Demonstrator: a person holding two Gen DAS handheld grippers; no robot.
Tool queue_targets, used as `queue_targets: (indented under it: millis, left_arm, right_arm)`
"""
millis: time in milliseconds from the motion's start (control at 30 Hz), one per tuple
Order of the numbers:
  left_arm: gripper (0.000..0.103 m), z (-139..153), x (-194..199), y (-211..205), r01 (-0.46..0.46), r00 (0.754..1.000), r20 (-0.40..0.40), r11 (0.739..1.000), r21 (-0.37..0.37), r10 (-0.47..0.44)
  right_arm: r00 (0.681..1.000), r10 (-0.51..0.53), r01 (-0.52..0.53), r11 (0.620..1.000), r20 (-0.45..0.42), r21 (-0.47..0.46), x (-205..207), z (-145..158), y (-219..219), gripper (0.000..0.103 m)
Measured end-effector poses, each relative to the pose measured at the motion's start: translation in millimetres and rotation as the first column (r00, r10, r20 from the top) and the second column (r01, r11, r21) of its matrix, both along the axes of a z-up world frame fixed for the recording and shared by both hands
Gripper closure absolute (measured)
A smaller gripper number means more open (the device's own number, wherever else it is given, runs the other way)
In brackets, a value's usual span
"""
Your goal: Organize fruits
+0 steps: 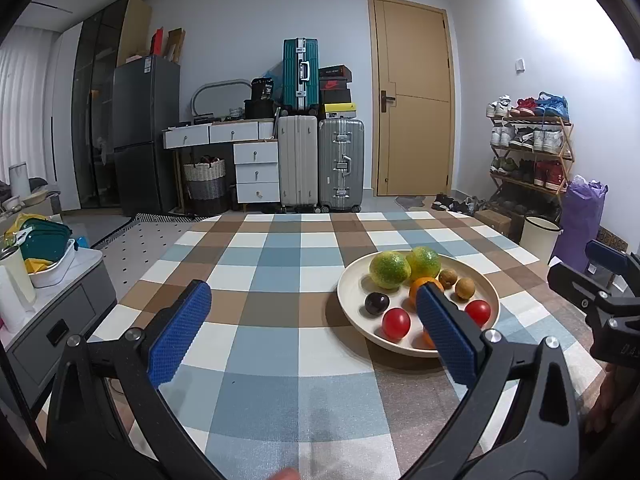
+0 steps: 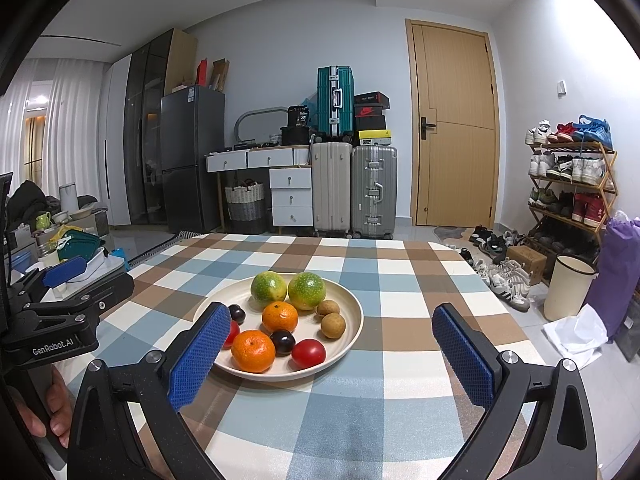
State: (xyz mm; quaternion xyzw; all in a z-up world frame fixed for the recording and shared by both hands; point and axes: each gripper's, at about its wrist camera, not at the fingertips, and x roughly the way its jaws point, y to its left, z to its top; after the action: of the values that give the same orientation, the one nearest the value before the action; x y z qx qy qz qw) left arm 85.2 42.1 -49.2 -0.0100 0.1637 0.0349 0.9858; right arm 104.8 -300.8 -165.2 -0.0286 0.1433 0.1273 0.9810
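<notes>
A cream plate [image 2: 352,300] [image 1: 352,280] sits on the checked tablecloth [image 2: 400,276]. It holds two green citrus fruits [image 2: 268,289], two oranges [image 2: 253,350], two dark plums [image 2: 282,342], two red tomatoes [image 2: 308,353] and two brown longans [image 2: 333,326]. My right gripper [image 2: 326,350] is open, just in front of the plate and a little to its right, with nothing between its blue pads. My left gripper [image 1: 314,330] is open too, to the left of the plate; its right finger [image 1: 444,336] hides part of the oranges.
The checked table [image 1: 260,264] ends at the far side and right. A grey cabinet [image 1: 48,320] with containers stands at the left. Suitcases [image 1: 320,168], a fridge, a door and a shoe rack [image 2: 568,184] lie beyond. A cream bin [image 2: 568,292] stands on the floor at the right.
</notes>
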Motion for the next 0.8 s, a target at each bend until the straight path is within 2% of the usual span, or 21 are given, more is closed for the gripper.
queue_targets:
  millis: [367, 467, 800]
  left_arm:
    - [0.001, -0.2, -0.4, 0.3, 0.01, 1.0, -0.004, 1.0, 0.001, -0.01]
    - [0.001, -0.4, -1.1, 0.7, -0.017, 1.0, 0.0, 1.0, 0.0, 0.017]
    - [0.001, -1.7, 2.8, -0.5, 0.005, 1.0, -0.004, 1.0, -0.001, -0.005]
  right_arm:
    - [1.0, 0.0, 0.0, 1.0, 0.0, 0.0, 0.3, 0.0, -0.2, 0.0]
    - [1.0, 0.0, 0.0, 1.0, 0.0, 0.0, 0.1, 0.0, -0.2, 0.0]
    - [1.0, 0.0, 0.0, 1.0, 0.0, 0.0, 0.3, 0.0, -0.4, 0.0]
